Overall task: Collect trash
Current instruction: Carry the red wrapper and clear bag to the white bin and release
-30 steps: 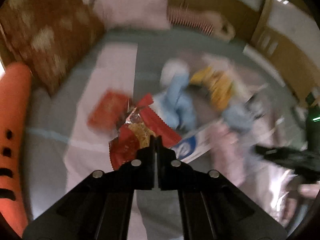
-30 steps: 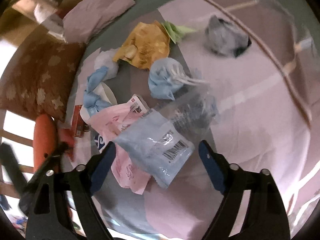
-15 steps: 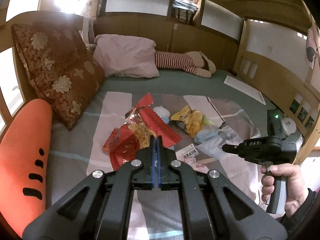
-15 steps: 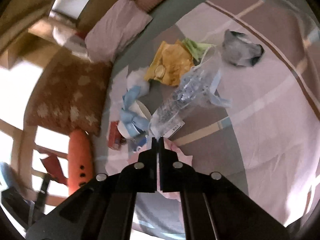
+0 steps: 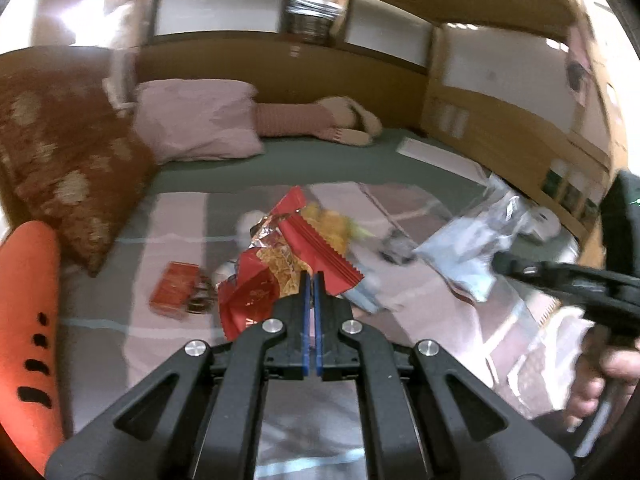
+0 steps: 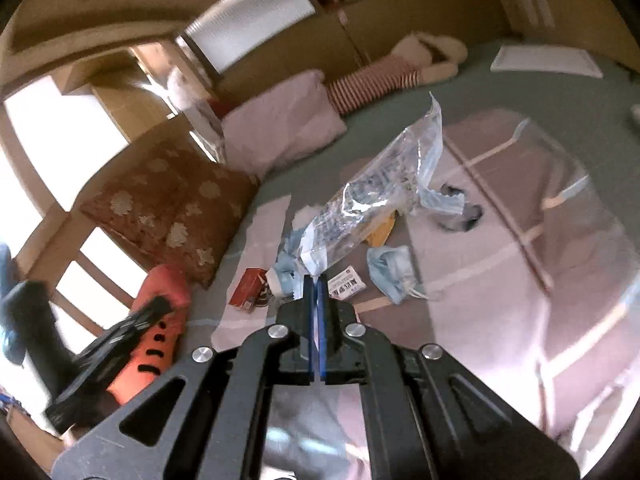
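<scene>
My left gripper (image 5: 310,280) is clamped on a red foil snack wrapper (image 5: 288,268), raised over the bed (image 5: 280,160); its print is unreadable. My right gripper (image 6: 316,284) pinches a clear plastic bag (image 6: 376,200), its lettering blurred. Beyond lie a white label card (image 6: 346,283), a small red box (image 6: 247,288) and a crumpled blue mask (image 6: 390,272).

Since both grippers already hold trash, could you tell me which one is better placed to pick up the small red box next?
Left, probably. The small red box lies just left of the left gripper, which is shut on a red foil snack wrapper; it must drop that first.

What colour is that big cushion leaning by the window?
Reddish brown with pale gold flower motifs; the cushion shows best in the right wrist view.
</scene>
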Demonstrator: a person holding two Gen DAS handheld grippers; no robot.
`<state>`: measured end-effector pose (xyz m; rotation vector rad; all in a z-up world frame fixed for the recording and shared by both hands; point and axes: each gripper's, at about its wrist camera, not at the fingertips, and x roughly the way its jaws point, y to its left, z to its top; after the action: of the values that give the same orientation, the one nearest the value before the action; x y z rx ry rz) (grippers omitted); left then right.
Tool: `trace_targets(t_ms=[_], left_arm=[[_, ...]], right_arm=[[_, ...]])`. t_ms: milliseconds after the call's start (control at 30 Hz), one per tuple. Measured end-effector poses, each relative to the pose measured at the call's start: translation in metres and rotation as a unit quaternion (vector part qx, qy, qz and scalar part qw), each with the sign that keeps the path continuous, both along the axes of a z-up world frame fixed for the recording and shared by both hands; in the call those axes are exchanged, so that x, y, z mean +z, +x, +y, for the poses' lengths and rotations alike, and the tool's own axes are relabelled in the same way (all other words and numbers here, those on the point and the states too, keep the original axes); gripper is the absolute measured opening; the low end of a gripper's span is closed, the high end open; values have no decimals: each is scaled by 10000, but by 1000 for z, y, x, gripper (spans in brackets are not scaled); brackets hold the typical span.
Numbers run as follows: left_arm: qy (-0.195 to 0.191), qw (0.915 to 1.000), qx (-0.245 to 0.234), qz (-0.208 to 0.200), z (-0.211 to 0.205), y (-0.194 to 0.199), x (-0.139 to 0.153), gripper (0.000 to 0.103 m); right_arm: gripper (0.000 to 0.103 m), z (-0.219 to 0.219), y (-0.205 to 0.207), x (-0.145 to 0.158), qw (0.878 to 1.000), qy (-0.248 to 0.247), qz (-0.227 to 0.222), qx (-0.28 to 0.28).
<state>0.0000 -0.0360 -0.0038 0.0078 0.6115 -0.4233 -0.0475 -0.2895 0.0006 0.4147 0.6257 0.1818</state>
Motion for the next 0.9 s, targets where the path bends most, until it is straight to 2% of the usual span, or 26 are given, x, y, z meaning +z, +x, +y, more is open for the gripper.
trace_targets(t_ms=[133,200,300,400,467,500,567,600,633,667,700,733,800,900], left_arm=[[-32,9972,-736,155,-47,-17,-7,2],[-2,9924,-1217,204,-79,-30,-6,2],[11,9800,-1972,253,-130,-57,-2,3],[23,9602,-2761,431,-191,-90,-1,3],[15,9458,-3185,640,-230,-107,-3,3],[20,9391,-3360,726,-249,-117,-4,3],[30,9246,-3697,923,-289,-135,-7,4],[69,9185,-3819,1024,-304,-142,-11,4],[124,9142,-3891,1126,-317,-148,-16,19],[268,9089,-3950,1308,-332,-154,-24,64],[413,9101,-3879,1397,-343,-155,-30,83],[491,9175,-3705,1359,-348,-154,-35,90],[361,9252,-3491,1445,-344,-141,-33,89],[-39,9404,-3111,1373,-305,-112,-17,89]], right_arm=[[2,-38,-72,9,9981,-450,19,-414],[2,-63,-107,11,9953,-656,129,-704],[2,-103,-157,5,9876,-909,461,-1192],[2,-140,-192,-11,9786,-943,922,-1579],[3,-168,-205,-30,9694,-817,1493,-1767],[8,-180,-210,-37,9638,-722,1771,-1857],[25,-195,-218,-36,9584,-533,1847,-2108],[43,-202,-224,-28,9576,-435,1696,-2289],[59,-207,-233,-16,9573,-384,1439,-2479],[63,-211,-239,-1,9571,-387,1142,-2634],[66,-211,-243,12,9568,-447,894,-2730],[68,-209,-246,21,9566,-507,722,-2776],[72,-200,-245,38,9581,-658,304,-2770],[74,-180,-229,47,9614,-868,72,-2609]])
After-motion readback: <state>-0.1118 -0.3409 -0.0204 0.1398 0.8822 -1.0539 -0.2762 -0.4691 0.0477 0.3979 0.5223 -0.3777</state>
